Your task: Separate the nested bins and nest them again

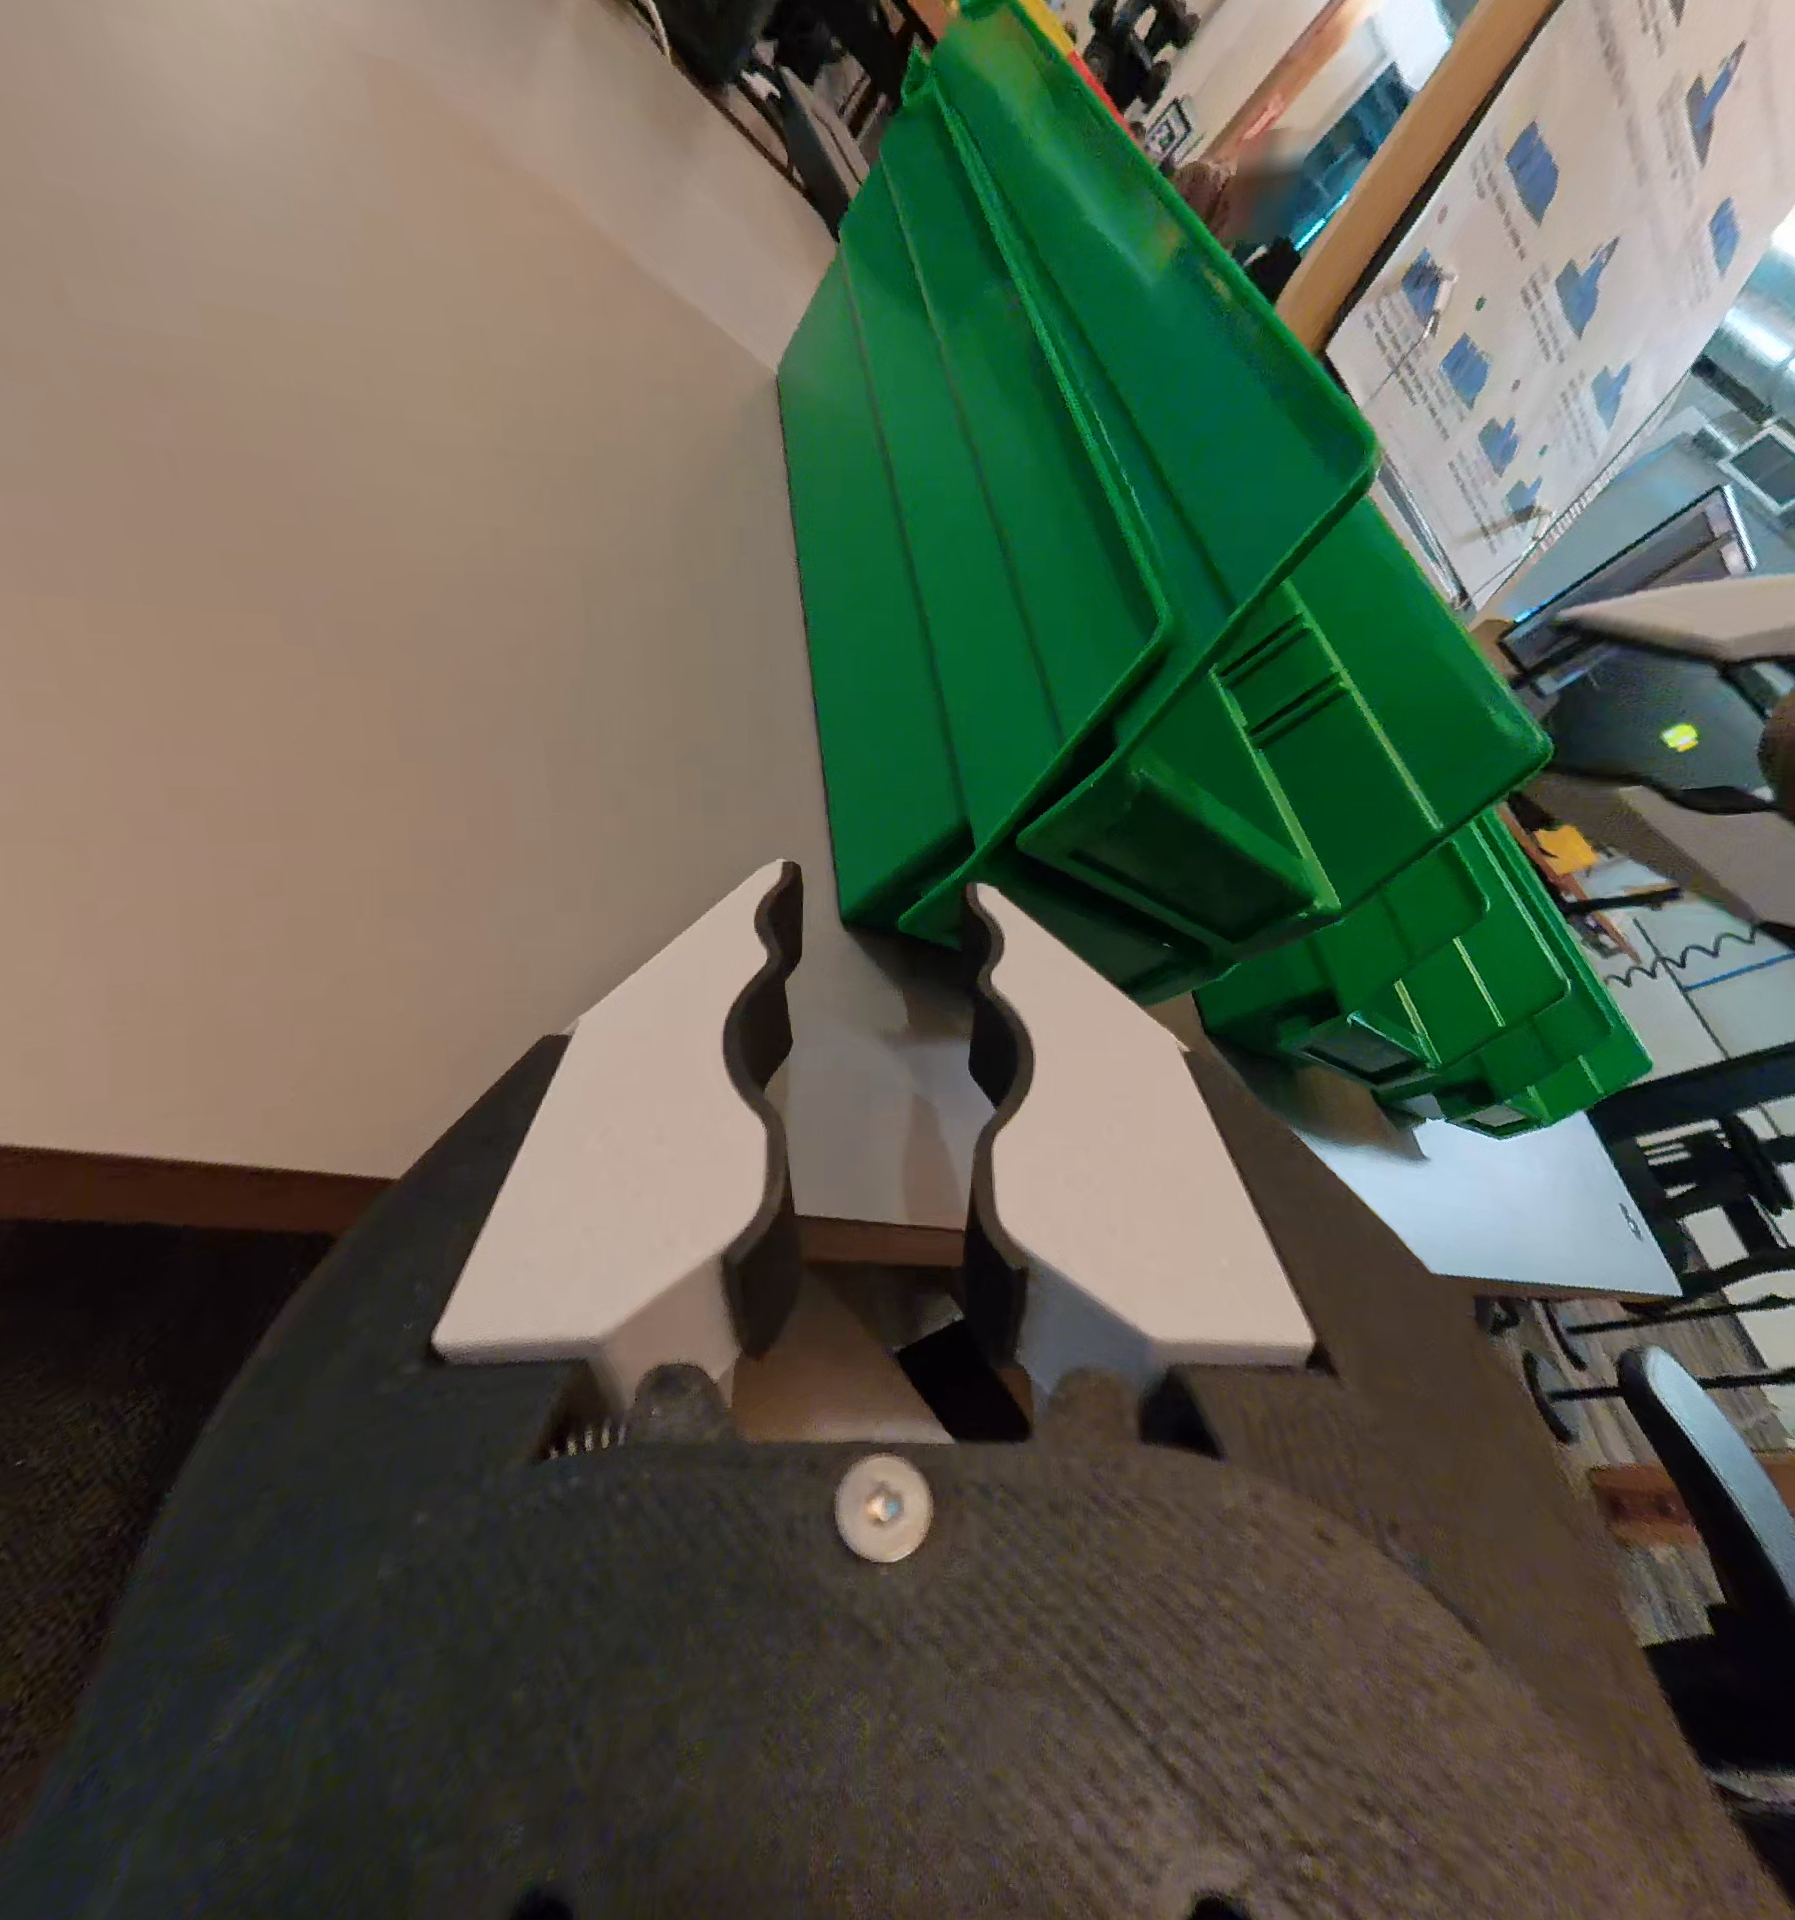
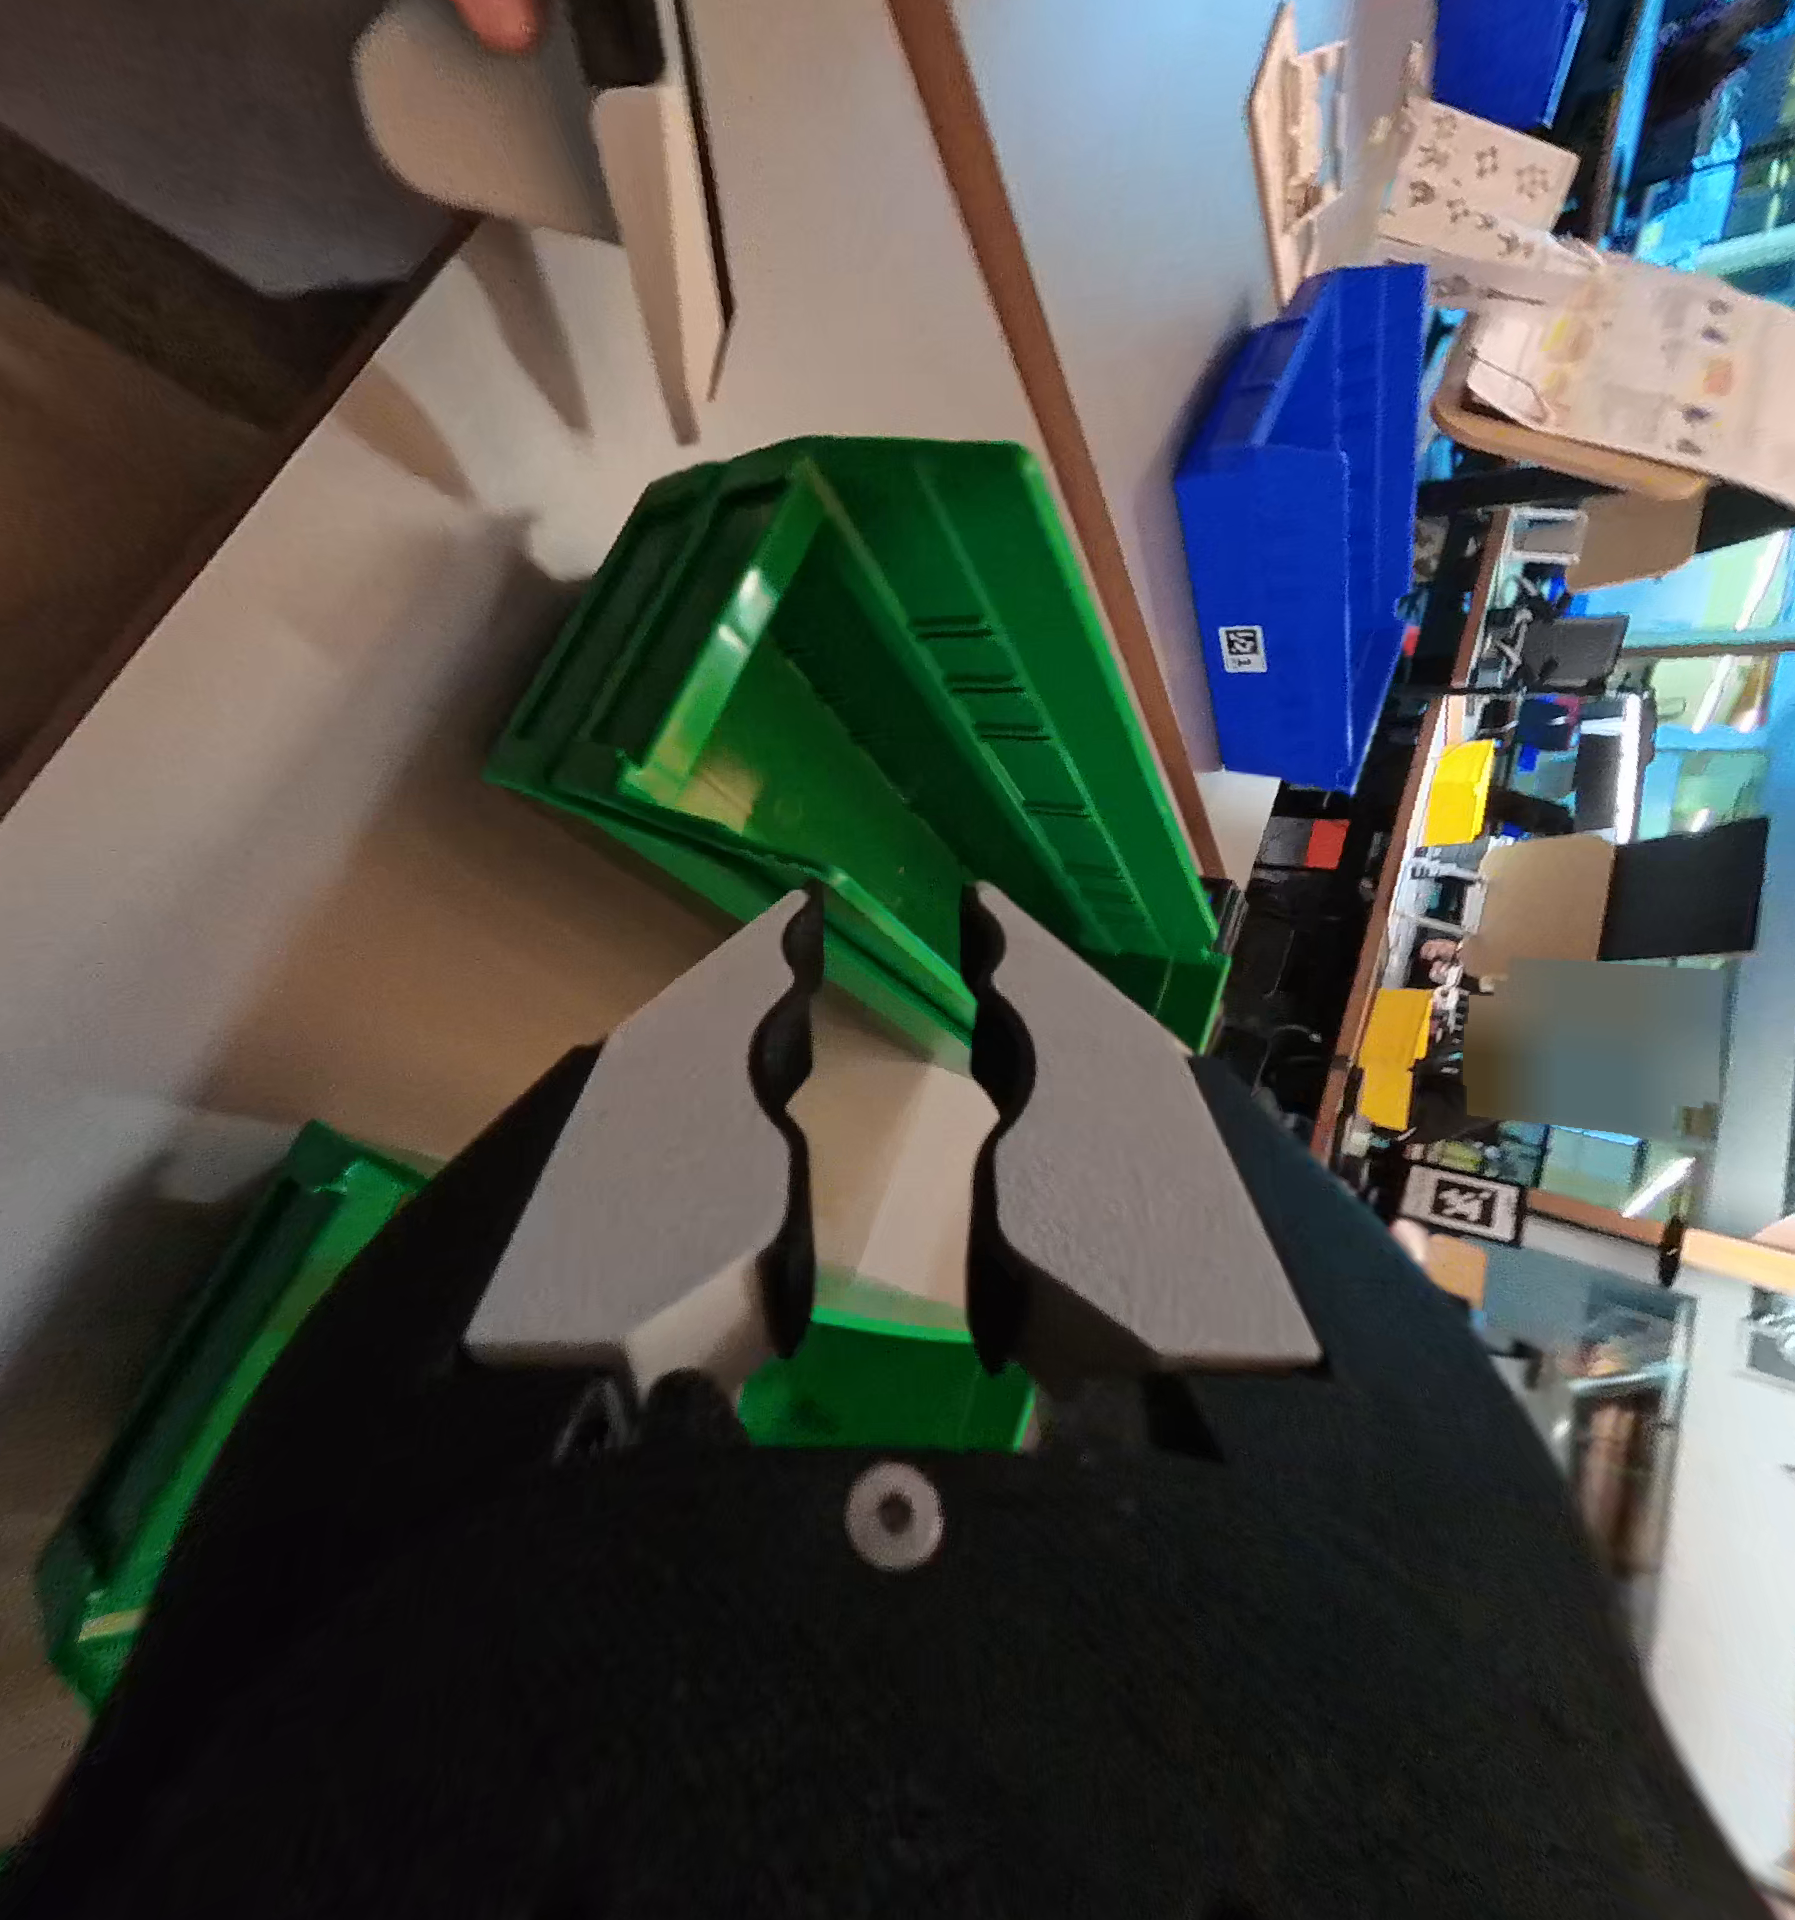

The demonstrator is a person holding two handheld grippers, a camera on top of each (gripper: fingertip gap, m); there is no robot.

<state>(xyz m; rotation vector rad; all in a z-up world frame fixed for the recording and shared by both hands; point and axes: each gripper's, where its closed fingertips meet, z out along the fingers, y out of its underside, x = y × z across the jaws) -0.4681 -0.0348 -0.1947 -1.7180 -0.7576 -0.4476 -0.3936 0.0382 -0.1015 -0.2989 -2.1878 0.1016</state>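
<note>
1. Two green bin stacks sit on the pale table [image 1: 353,520]: the nested green bins [image 1: 1028,540] and a second green stack [image 1: 1412,997] just beside them.
2. Only the right wrist view shows the inside of the green bins [image 2: 872,707], plus a blue bin [image 2: 1298,582] well apart from them.
3. The left gripper [image 1: 882,914] is tilted, its tips just beside the near end of the bins. Its jaws are apart and hold nothing.
4. The right gripper [image 2: 888,914] is tilted too, jaws apart, with the bin's rim showing between its tips. I cannot tell if they touch it.
5. Another green bin [image 2: 197,1403] lies under the right gripper.
</note>
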